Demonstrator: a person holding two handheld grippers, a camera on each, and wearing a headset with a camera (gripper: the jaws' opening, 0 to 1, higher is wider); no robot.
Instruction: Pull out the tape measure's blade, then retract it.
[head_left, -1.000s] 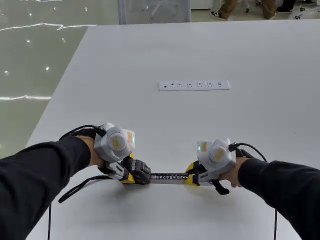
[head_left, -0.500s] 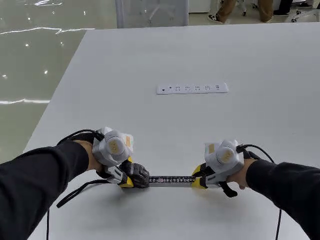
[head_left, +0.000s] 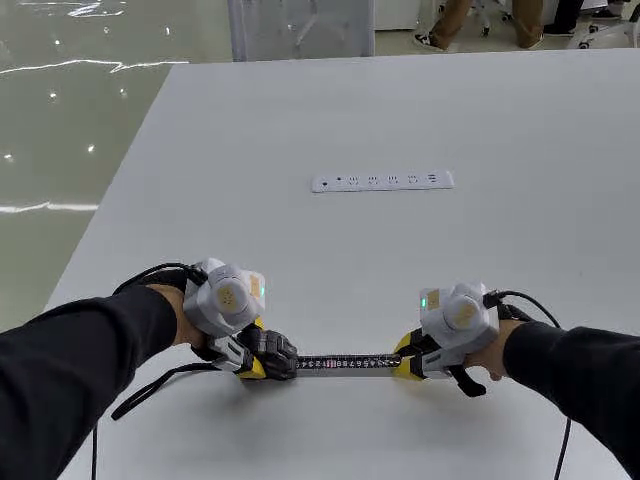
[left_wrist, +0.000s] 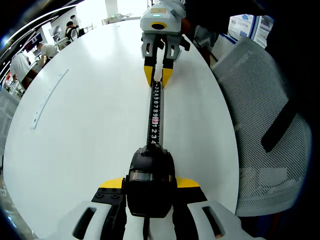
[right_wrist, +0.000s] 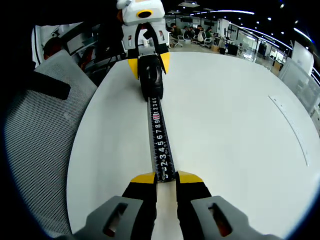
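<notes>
Now the left gripper clamps the black tape measure case down on the white table, the right gripper pinches the blade at its tip, so the pull wants to run straight, level and smooth, with no twist.

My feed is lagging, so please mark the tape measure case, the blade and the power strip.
tape measure case (left_wrist: 151, 181), left gripper view, top of the black housing.
blade (right_wrist: 159, 140), right gripper view, numbered face at mid-length.
power strip (head_left: 382, 181), head view, middle of its white top.
</notes>
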